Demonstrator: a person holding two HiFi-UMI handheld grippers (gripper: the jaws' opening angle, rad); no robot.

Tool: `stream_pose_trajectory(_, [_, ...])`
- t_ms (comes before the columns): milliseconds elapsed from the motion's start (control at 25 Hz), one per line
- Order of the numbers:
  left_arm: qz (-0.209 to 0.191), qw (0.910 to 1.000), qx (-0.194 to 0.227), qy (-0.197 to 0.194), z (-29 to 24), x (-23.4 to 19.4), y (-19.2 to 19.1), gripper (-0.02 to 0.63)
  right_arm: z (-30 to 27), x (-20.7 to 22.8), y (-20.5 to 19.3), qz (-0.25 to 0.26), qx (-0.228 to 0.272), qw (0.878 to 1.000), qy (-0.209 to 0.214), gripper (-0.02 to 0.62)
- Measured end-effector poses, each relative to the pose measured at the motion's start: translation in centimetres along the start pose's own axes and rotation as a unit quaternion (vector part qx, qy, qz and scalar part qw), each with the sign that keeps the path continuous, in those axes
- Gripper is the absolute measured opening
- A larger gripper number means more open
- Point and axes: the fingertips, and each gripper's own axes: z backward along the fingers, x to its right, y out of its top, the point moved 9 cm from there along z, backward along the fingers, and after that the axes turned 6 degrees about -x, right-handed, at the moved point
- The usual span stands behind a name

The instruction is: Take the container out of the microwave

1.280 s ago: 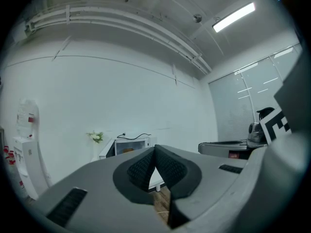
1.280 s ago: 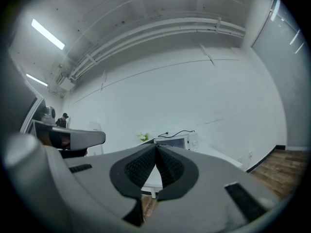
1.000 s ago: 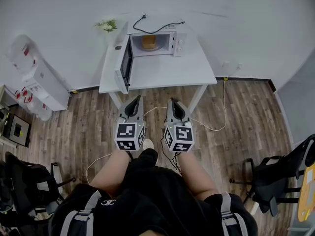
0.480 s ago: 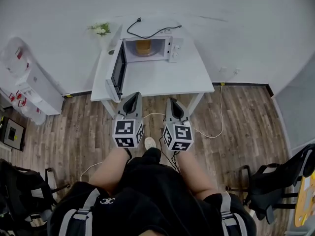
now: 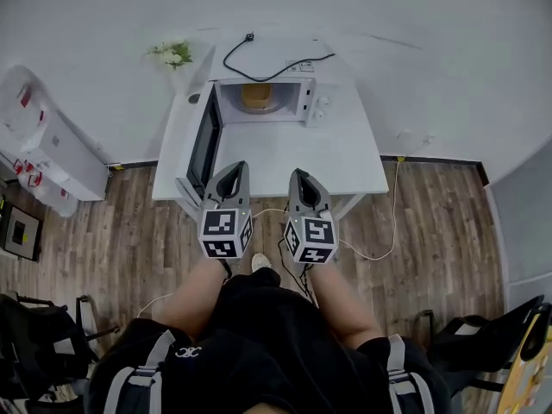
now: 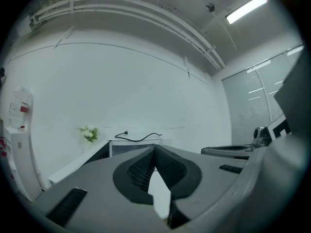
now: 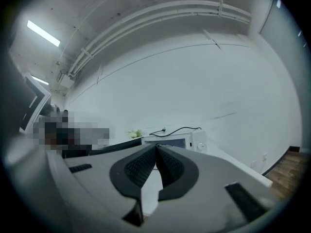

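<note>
A white microwave stands at the back of a white table, its door swung open to the left. Inside it sits an orange-brown container. My left gripper and right gripper are side by side over the table's near edge, both pointing level at the microwave and well short of it. Each has its jaws shut with nothing between them. The left gripper sees the microwave ahead; so does the right gripper, with the microwave just beyond its tips.
A small vase of flowers stands at the table's back left. A black power cord lies on top of the microwave. A white water dispenser stands on the floor at the left, and a cable trails over the wood floor under the table.
Both grippers and the person have moved forward toward the table; the microwave now looks larger and nearer, and the gripper tips have reached the table's near edge. Both jaws stayed shut.
</note>
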Motion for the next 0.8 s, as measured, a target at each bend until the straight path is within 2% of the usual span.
stream_pose_trajectory(240, [0.003, 0.9998, -0.019, 0.008, -9.8, -4.2, 0.9, 0.009, -10.9, 2.1, 1.3, 0.013, -0.016, 1.000, 0.024, 0.006])
stream_pose_trajectory(400, [0.011, 0.9991, -0.038, 0.014, -14.6, -6.5, 0.9, 0.009, -16.8, 3.7, 1.9, 0.000, -0.027, 0.999, 0.026, 0.008])
stream_pose_trajectory(800, [0.031, 0.9964, -0.070, 0.036, -20.9, -10.4, -0.8, 0.009, -26.9, 4.8, -1.6, 0.003, -0.081, 0.996, 0.037, 0.008])
